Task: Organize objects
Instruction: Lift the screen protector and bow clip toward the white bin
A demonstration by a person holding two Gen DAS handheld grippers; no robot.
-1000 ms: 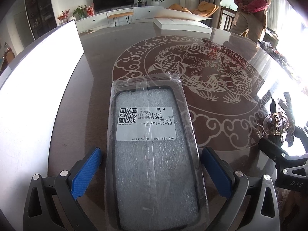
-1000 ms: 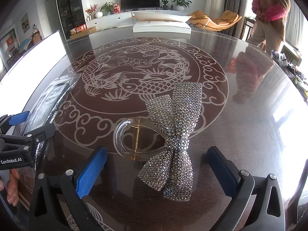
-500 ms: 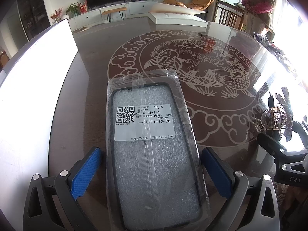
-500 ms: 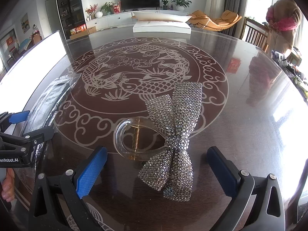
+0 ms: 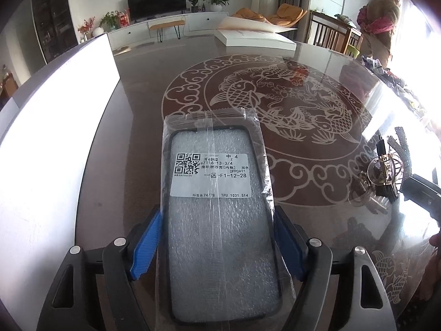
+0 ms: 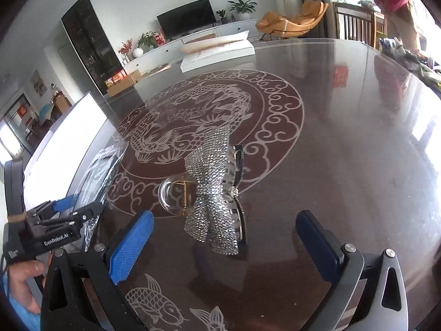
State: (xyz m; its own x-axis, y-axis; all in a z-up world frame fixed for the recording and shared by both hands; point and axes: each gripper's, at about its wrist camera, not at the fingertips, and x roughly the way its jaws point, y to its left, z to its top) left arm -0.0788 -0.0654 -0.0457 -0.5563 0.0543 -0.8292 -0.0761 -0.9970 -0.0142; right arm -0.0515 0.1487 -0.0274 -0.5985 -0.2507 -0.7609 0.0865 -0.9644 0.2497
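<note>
A black phone case in a clear plastic bag with a white QR label (image 5: 217,215) lies between the blue pads of my left gripper (image 5: 217,245), which has closed on its sides. The bag also shows in the right wrist view (image 6: 102,165), beside the left gripper (image 6: 66,215). A rhinestone bow hair clip with a clear claw (image 6: 212,190) stands tilted on the table, ahead of my right gripper (image 6: 223,245), which is open and empty. The clip shows at the right of the left wrist view (image 5: 388,165).
The dark glass table (image 6: 344,143) has an etched fish medallion. A white board (image 5: 55,138) lies along the left edge. A white flat box (image 5: 256,37) sits at the far side. A person (image 5: 377,24) stands beyond the table, far right.
My left gripper's pads have closed in onto the bagged phone case. My right gripper has tilted and moved; the bow clip now stands more upright than before.
</note>
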